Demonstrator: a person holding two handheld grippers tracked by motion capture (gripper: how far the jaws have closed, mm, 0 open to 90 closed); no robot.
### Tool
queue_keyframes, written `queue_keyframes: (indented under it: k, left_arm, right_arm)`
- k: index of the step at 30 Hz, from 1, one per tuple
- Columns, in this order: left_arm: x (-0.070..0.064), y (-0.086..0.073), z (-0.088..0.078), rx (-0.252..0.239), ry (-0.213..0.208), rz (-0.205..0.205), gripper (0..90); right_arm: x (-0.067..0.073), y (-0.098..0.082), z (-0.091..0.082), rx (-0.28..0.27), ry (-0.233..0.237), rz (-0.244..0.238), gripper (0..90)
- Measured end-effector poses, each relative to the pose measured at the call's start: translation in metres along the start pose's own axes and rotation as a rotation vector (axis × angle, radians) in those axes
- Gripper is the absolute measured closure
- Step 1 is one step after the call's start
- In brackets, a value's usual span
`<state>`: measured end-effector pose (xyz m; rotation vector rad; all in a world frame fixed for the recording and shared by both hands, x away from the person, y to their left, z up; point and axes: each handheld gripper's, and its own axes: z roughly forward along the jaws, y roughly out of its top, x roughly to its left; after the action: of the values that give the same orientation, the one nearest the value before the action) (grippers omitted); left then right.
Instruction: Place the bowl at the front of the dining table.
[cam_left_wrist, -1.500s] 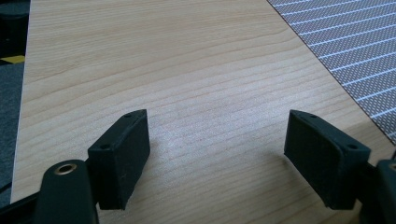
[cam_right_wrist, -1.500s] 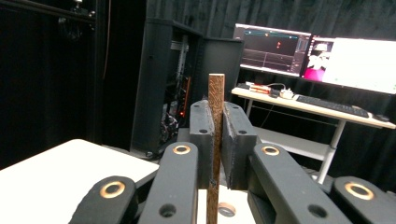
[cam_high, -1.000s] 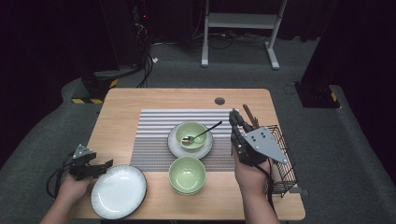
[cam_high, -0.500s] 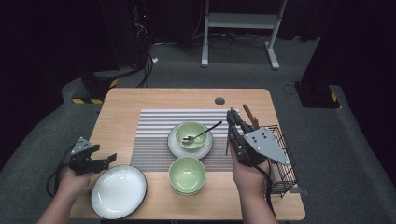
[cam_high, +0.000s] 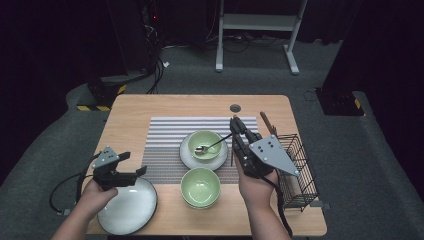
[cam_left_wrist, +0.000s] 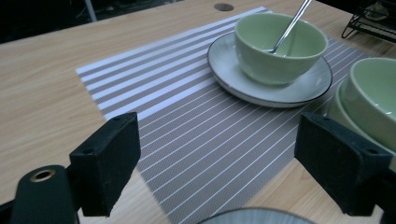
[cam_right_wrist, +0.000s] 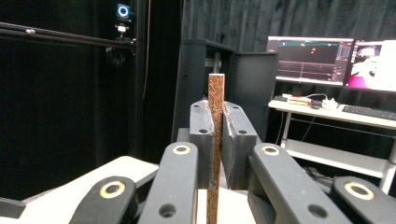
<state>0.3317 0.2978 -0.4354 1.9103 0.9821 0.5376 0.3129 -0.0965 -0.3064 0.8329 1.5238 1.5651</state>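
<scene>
- Brown wooden chopstick (cam_right_wrist: 215, 140) is what the right gripper (cam_high: 239, 131) has pinched tight between its jaws; in the right gripper view it stands straight up through the pads, top end poking out above them.
- From the high view that gripper sits at about 3 o'clock of the near green bowl's neighbour, the far bowl (cam_high: 205, 143), just off the mat's right edge, with the lower end of the stick hanging beside the saucer.
- That far bowl is on a white saucer (cam_high: 186, 156) and has a spoon (cam_high: 212, 145) leaning in it, handle pointing toward 2 o'clock.
- Second green bowl (cam_high: 200, 186) is at 6 o'clock of the saucer, looks like a stack of two, half on the striped placemat (cam_high: 162, 145).
- Black wire basket (cam_high: 299, 172) is at 3 o'clock of the right hand (cam_high: 257, 187), at the table's right edge; another brown stick (cam_high: 266, 123) lies on the wood at its 11 o'clock.
- Left gripper (cam_high: 131, 166) is over at 9 o'clock of the near bowl, jaws spread wide with nothing in them, hovering over the top rim of the white plate (cam_high: 129, 212).
- In the left gripper view those open pads frame the mat, with the saucer and bowls off at 1 to 3 o'clock.
- Everything's on a light wooden table (cam_high: 150, 105).
</scene>
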Motion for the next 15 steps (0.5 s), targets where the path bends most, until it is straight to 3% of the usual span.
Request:
queue_keyframes:
  k: [6,10,15]
  left_arm:
    - [-0.021,0.006,0.012,-0.009,-0.057,0.055,14.8]
    - [-0.034,0.010,0.020,-0.027,-0.119,0.080,14.9]
    - [-0.048,0.016,0.029,-0.067,-0.168,0.089,19.5]
  right_arm:
    - [0.007,0.001,0.003,-0.008,0.019,0.015,83.8]
    - [0.014,0.001,0.005,-0.013,0.036,0.024,83.8]
    - [0.019,-0.001,0.007,-0.016,0.050,0.035,83.8]
